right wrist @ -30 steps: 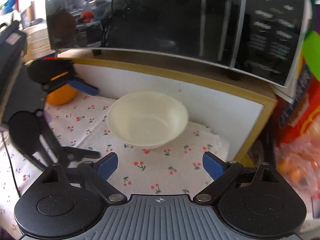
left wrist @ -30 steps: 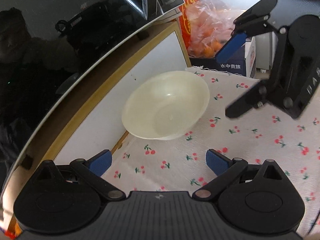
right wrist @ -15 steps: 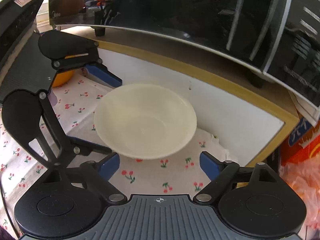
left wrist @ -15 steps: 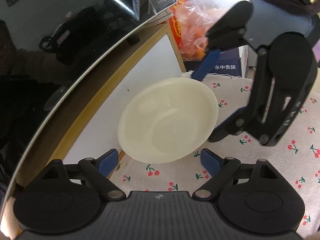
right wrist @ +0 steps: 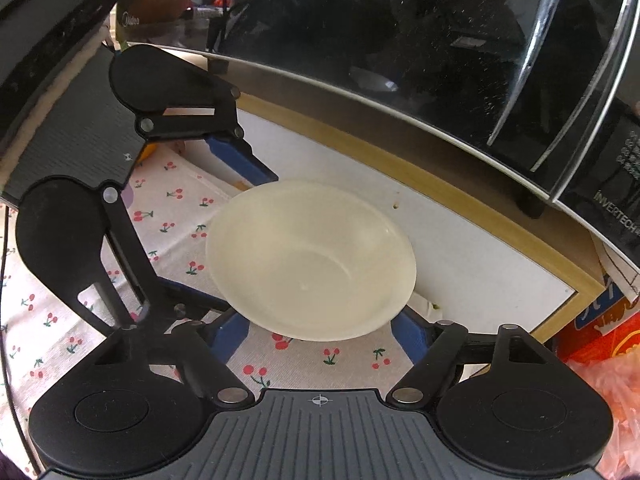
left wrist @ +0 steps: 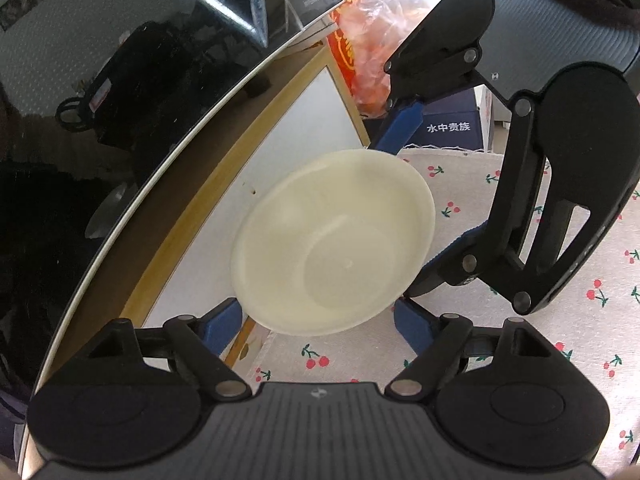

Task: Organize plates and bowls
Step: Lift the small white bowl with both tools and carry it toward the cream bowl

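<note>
Both tools' blue fingertips [left wrist: 224,320] vanish behind the cream bowl [left wrist: 332,240], contact unclear.

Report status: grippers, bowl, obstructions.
Left gripper open, right gripper open, both flanking bowl. Bowl upright on cloth. Microwave close behind.
</note>
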The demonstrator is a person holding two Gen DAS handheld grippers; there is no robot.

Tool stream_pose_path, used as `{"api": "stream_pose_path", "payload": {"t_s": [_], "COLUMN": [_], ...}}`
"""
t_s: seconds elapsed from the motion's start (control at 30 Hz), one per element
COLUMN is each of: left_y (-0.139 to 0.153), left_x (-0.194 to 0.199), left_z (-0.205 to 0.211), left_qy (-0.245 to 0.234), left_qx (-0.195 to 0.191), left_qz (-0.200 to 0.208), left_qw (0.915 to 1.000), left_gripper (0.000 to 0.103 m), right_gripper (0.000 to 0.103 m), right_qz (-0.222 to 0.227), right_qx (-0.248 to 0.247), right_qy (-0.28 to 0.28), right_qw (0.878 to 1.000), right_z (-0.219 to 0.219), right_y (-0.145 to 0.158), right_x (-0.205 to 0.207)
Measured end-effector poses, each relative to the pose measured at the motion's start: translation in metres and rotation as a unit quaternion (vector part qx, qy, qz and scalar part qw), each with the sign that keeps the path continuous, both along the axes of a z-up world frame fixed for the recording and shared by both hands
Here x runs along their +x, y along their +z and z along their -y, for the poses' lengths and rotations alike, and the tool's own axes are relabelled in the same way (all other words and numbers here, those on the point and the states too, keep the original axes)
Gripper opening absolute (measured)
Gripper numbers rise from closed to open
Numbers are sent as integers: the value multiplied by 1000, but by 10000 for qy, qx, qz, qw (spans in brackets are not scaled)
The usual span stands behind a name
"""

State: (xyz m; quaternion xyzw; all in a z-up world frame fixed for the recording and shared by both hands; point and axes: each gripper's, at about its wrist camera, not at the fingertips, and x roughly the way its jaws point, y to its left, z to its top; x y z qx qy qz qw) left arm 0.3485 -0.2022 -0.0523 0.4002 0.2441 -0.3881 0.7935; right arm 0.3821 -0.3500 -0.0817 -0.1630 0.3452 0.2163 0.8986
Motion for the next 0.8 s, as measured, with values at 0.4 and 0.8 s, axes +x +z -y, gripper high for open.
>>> {"api": "stream_pose_path", "payload": {"t_s": [0.4,0.8], "left_y": [12,46], "left_x": [-20,-50], "left_z": [-1,-4], "left_qy": [-55,-98], "left_qx": [93,-29], "left_qz": [128,290], "left_qw": [9999,9995], "left_gripper": [81,81], "right_gripper": [79,79], "right_qz": [103,210], "right_qx": [-161,-213], "right_qy": [63,65], "right_qw": [9998,9995], "right_z": [-8,-15], "right_y": [16,52], "right_x": [-18,-44]}}
